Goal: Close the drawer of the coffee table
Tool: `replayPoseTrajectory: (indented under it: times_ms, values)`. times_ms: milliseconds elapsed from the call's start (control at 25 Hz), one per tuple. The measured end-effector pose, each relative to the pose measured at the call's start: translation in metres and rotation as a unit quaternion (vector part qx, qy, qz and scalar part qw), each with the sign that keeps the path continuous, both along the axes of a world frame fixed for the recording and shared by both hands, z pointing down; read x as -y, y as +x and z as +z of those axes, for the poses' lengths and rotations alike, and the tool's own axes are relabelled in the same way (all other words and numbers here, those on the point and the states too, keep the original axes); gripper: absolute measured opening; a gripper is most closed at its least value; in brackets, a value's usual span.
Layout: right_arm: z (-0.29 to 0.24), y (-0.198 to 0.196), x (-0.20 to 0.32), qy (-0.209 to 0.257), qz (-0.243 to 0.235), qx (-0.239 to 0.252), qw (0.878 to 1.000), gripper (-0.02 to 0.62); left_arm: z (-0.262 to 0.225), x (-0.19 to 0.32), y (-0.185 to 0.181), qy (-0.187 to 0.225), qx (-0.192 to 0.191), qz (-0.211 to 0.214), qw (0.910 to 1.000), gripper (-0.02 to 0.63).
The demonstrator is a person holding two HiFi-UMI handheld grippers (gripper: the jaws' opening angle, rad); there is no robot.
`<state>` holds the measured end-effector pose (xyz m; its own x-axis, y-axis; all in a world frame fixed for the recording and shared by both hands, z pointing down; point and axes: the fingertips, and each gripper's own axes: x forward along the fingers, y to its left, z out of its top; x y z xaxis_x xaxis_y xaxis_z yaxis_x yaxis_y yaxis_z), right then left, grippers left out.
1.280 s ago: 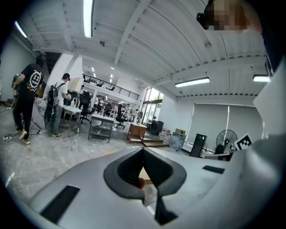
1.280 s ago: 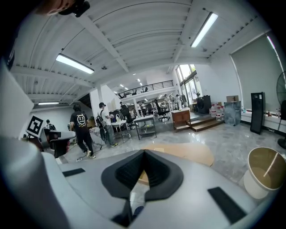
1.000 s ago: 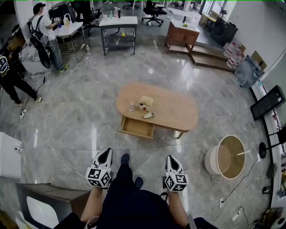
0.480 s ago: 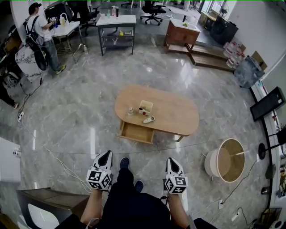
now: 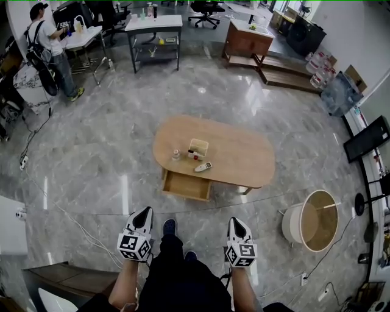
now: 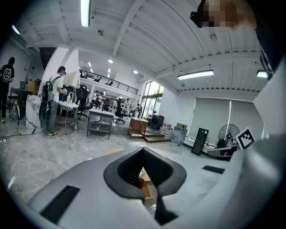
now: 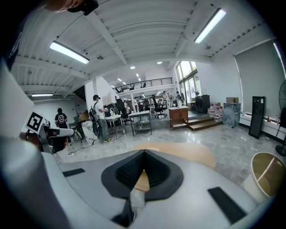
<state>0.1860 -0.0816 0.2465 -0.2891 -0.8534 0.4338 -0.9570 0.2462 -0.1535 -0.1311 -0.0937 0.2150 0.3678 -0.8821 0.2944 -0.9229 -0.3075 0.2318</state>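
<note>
Jaws of left gripper (image 5: 144, 211) and right gripper (image 5: 235, 222) pressed together, empty; open drawer (image 5: 186, 185) of the coffee table (image 5: 244, 159) lies well ahead.

Glossy grey marble floor (image 5: 91, 152); a grey workbench (image 5: 153, 23) and wooden cabinet (image 5: 247, 39) stand far back; a round white tub (image 5: 287, 224) sits right; strip lights (image 7: 68, 52) line the white ceiling (image 7: 134, 27).

Big open-plan office/lab hall: polished stone floor (image 5: 91, 140), ceiling strip lights (image 6: 85, 11), mezzanine w/ railing (image 7: 147, 82). Steel worktop (image 5: 155, 23) & office chairs (image 5: 204, 7) at far end, person w/ backpack (image 5: 44, 42) standing at another worktop (image 5: 85, 36). Wooden cabinet (image 5: 247, 39), screen (image 5: 367, 139) by wall, coffee table (image 5: 237, 152) alone mid-floor.
</note>
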Motion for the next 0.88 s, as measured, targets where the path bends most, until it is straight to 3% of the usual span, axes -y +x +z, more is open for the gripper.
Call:
replayPoseTrajectory:
  times_ms: [520, 880]
  values:
    - [0.154, 0.01, 0.033, 0.002, 0.015, -0.018, 1.0, 0.026, 0.151, 0.045, -0.013, 0.002, 0.02, 0.005, 0.9998, 0.025]
    - [0.267, 0.007, 0.046, 0.02, -0.003, -0.027, 0.999, 0.026, 0.267, 0.069, -0.016, 0.02, 0.025, 0.01, 0.9994, 0.025]
